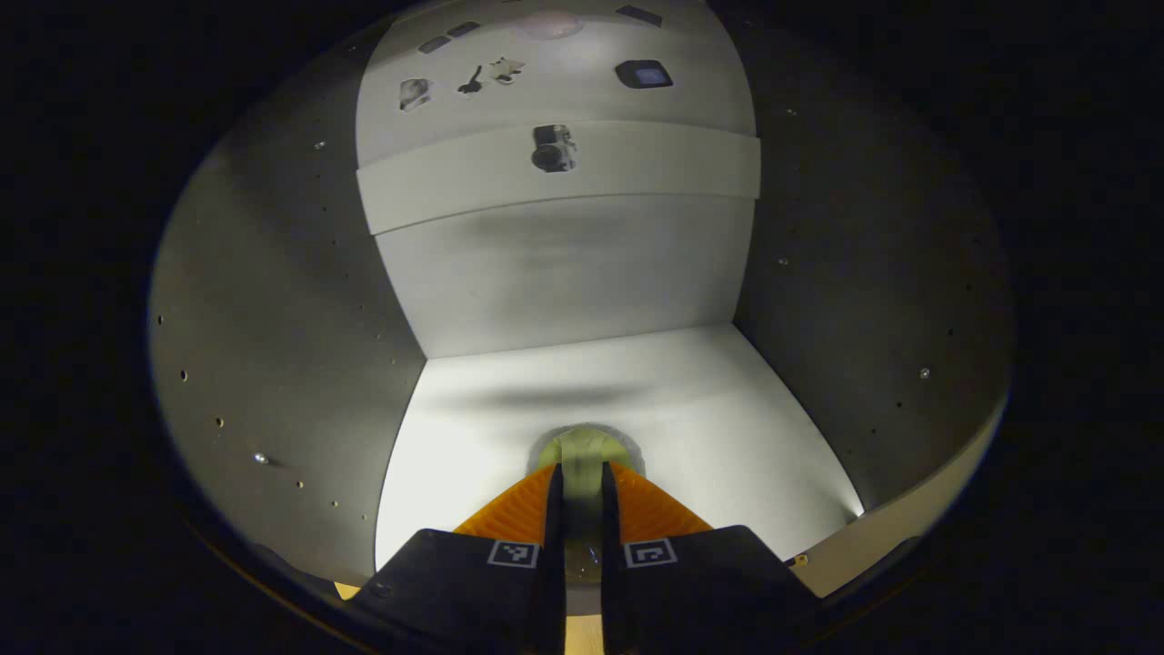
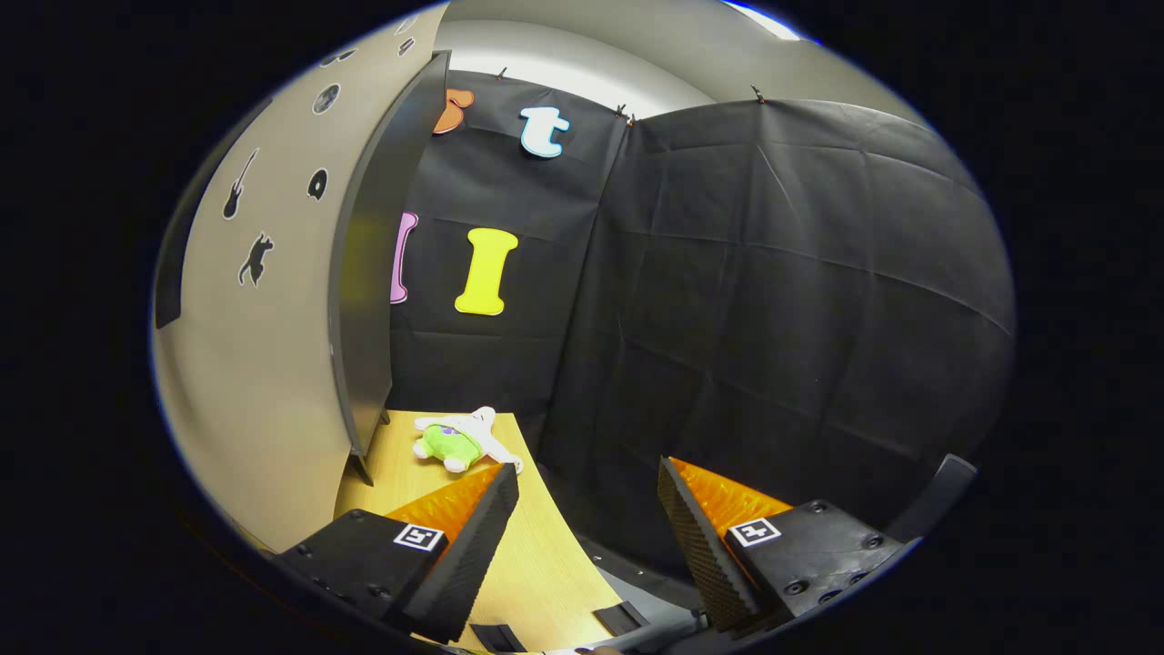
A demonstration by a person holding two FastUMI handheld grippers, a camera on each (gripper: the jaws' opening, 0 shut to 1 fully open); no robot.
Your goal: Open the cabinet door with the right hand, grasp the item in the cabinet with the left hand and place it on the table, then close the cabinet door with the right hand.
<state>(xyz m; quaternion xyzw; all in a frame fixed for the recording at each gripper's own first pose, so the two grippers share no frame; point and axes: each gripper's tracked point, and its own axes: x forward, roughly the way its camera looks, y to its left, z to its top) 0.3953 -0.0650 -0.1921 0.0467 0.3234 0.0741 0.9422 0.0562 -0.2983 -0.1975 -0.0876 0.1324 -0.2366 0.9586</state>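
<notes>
In the left gripper view I look into the cabinet, with its pale floor (image 1: 691,409) and grey side walls. A small round greenish item (image 1: 585,448) sits on that floor right at my fingertips. My left gripper (image 1: 582,473) is closed down to a narrow slot with the item's near edge pinched in it; most of the item is hidden behind the fingers. In the right gripper view the dark cabinet door (image 2: 364,273) stands swung open at the left. My right gripper (image 2: 587,491) is open and holds nothing, a short way right of the door's edge.
A green and white plush toy (image 2: 459,441) lies on the wooden table (image 2: 536,555) beyond the door's lower corner. A pale panel with black stickers (image 2: 255,300) is left of the door. Black cloth walls close the booth behind and to the right. A shelf edge (image 1: 564,173) crosses the cabinet above.
</notes>
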